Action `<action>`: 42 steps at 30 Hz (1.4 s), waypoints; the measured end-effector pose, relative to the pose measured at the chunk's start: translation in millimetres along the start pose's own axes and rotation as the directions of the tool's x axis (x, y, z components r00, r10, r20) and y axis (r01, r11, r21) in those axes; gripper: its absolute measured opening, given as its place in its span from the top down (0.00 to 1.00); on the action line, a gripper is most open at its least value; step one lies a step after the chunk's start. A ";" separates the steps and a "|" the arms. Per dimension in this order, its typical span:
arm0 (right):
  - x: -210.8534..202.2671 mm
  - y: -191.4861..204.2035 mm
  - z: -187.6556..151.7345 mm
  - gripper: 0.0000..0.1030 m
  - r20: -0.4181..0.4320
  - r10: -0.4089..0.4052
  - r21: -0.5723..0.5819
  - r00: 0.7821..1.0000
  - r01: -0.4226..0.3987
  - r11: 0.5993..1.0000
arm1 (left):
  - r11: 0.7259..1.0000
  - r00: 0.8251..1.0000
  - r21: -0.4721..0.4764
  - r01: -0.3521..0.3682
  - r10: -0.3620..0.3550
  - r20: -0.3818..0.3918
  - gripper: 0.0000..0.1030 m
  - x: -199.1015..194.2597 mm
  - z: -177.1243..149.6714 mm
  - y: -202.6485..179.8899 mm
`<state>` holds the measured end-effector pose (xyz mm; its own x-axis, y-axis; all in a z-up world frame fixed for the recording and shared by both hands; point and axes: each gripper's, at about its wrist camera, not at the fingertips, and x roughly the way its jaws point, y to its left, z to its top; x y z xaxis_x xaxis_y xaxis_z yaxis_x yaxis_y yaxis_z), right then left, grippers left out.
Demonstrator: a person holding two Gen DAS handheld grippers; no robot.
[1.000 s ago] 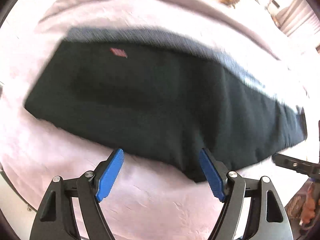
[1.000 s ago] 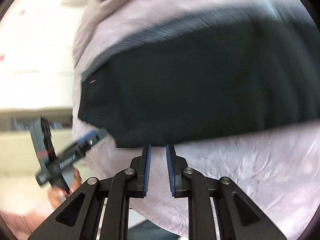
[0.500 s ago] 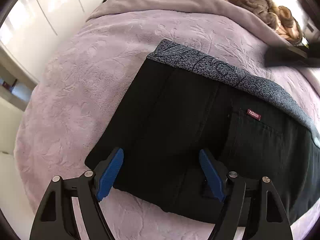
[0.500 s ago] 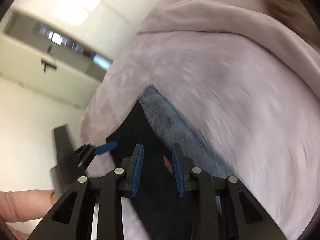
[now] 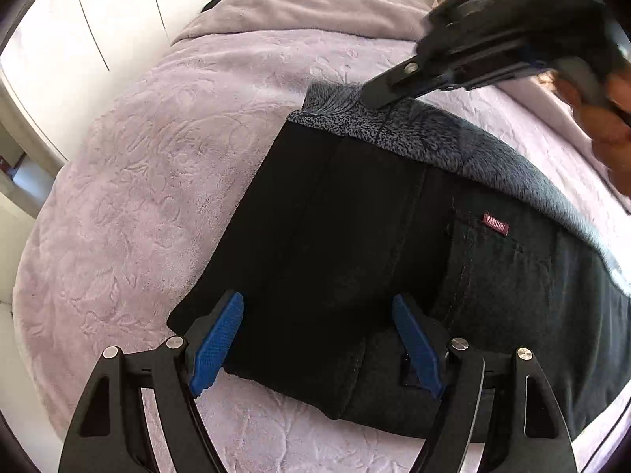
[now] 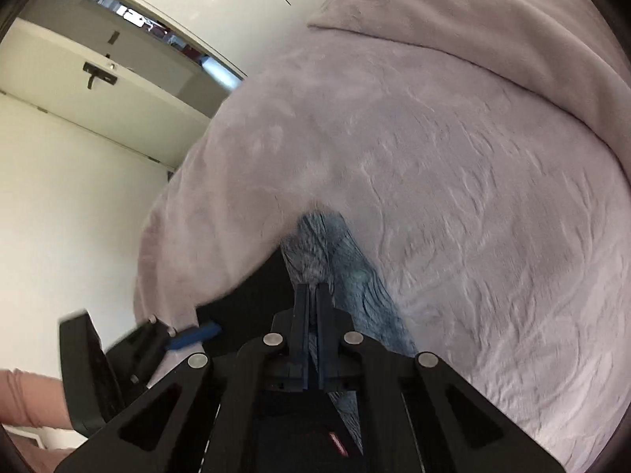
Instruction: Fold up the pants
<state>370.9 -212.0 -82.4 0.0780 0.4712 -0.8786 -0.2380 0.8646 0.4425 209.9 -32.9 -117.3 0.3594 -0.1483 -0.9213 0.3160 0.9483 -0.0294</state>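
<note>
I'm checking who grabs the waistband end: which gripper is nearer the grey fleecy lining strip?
Right. The right gripper is shut on the grey lining strip near its end. The left gripper, jaws opening, straddles the opposite edge of the black pants.

The left wrist camera looked steeply down along its own fingers, close above the near hem edge of the folded black pants [image 5: 335, 236] on the lilac bedspread [image 5: 157, 165]. The right wrist camera sat nearer still, over the grey fleece lining [image 6: 335, 260], facing a white door [image 6: 98, 75]. Both views shared that lining strip, the bedspread, and each other's gripper.
</note>
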 end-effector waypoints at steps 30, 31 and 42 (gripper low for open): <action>-179.6 -73.8 -266.3 0.48 0.214 -0.253 0.584 0.944 0.084 0.807 | 0.994 0.996 0.109 0.007 0.003 -0.091 0.08 -35.9 49.5 -85.0; -187.8 -71.0 -285.5 0.46 0.211 -0.261 0.606 0.942 0.083 0.791 | 0.993 0.995 0.117 0.012 0.000 -0.103 0.08 -43.4 41.5 -94.1; -207.4 -44.2 -421.2 0.23 0.153 -0.318 0.735 0.936 0.107 0.669 | 0.964 0.977 0.248 0.098 -0.047 -0.206 0.00 -97.9 -20.3 -189.3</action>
<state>-42.5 -421.4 4.7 0.2965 0.1927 -0.9354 0.5609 0.7575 0.3339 97.1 -192.2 -29.4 0.1555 -0.1312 -0.9791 0.5578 0.8297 -0.0226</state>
